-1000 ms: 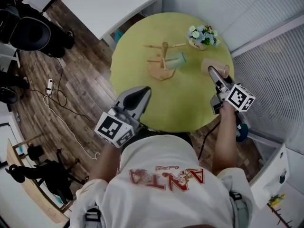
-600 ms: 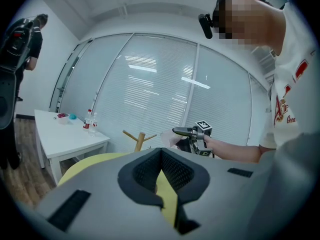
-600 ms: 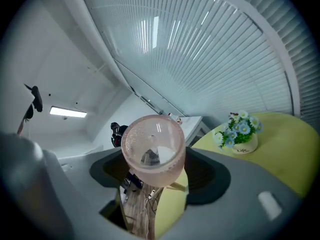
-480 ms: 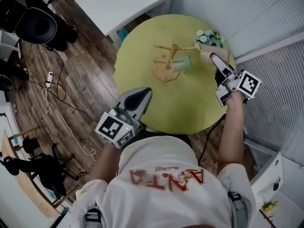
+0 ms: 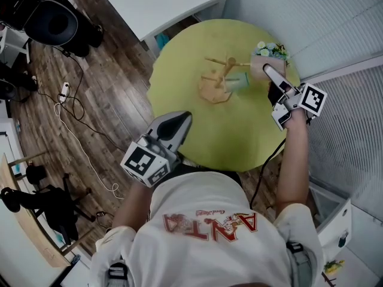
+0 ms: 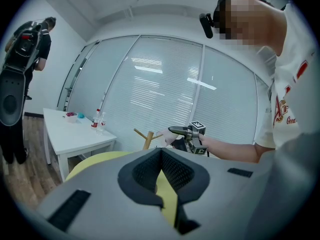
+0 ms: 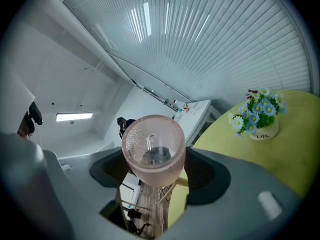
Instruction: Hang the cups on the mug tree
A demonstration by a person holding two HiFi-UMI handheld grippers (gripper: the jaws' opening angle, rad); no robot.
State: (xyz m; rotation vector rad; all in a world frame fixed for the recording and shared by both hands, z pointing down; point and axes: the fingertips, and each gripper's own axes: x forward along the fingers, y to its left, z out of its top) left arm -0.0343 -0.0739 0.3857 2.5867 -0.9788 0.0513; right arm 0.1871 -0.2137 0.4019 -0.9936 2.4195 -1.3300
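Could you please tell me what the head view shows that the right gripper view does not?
Only the head view: the left tongs by the near edge of the yellow table, and a green cup at the mug tree. Only the right gripper view: pads pressing the pink cup on both sides. Both: the right tongs, that cup, the flowers, the table.
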